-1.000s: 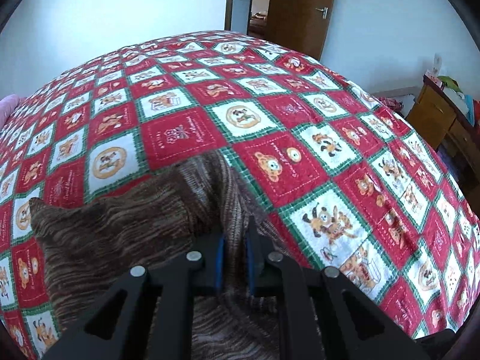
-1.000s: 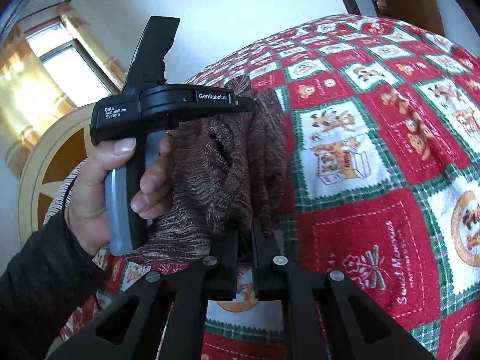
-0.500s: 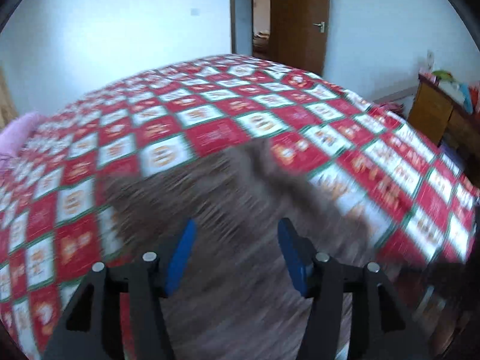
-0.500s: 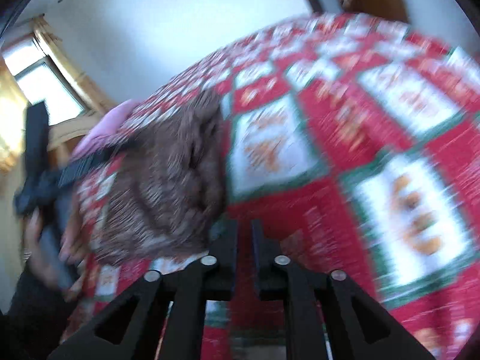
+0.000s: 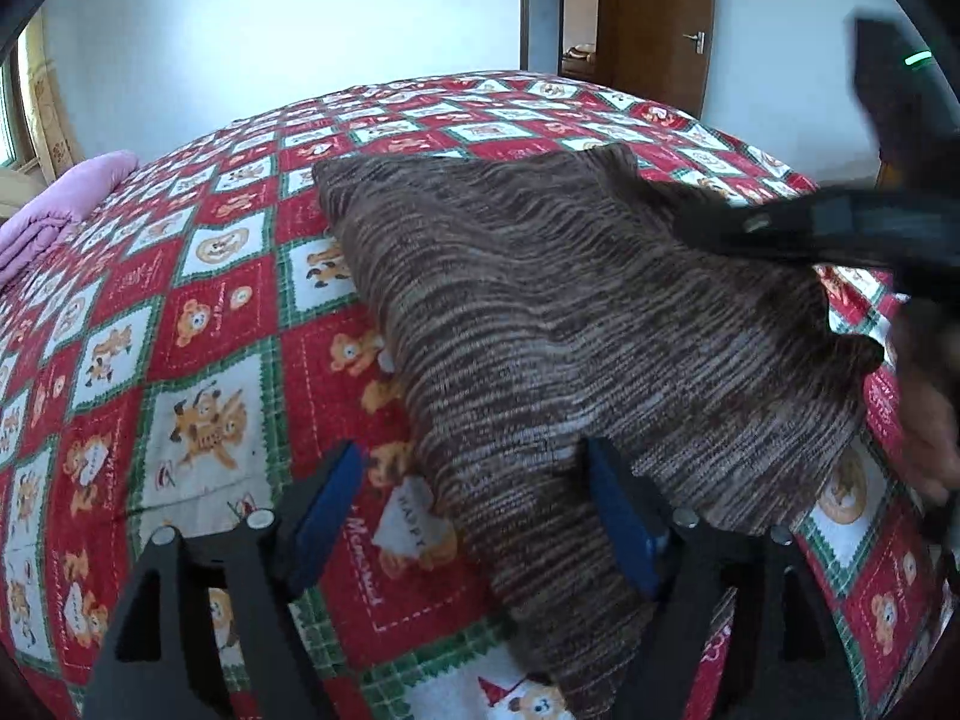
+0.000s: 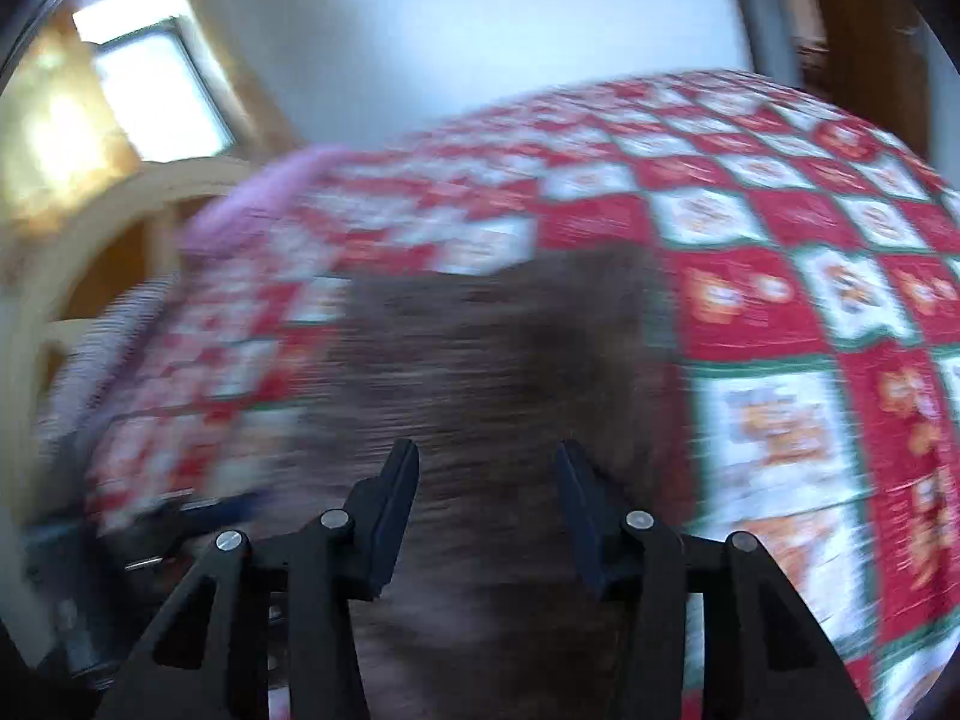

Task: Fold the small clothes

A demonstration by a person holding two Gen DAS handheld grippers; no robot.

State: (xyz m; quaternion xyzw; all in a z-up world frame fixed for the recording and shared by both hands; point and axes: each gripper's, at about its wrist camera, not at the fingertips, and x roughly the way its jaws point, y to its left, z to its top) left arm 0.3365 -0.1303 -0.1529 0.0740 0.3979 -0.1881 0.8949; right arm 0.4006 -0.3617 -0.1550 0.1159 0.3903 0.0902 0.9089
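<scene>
A brown striped knit (image 5: 570,312) lies spread on a bed (image 5: 198,312) covered in a red, white and green cartoon-bear quilt. In the left wrist view, the left tongs (image 5: 474,516) hang over the knit's near edge with their blue-padded jaws wide apart and opening; the cloth runs beneath and between them, but the pads do not press on it. The right tongs (image 6: 486,510), seen from their own camera, also stand apart and are opening above the knit (image 6: 498,372), nothing clamped, though that view is heavily blurred and contact is hard to judge. The right tongs' dark body crosses the right side of the left view, above the knit's far corner, with part of a hand (image 5: 927,414) below it. A pink blanket (image 5: 66,204) sits at the bed's left edge. A brown door (image 5: 657,24) stands behind.
</scene>
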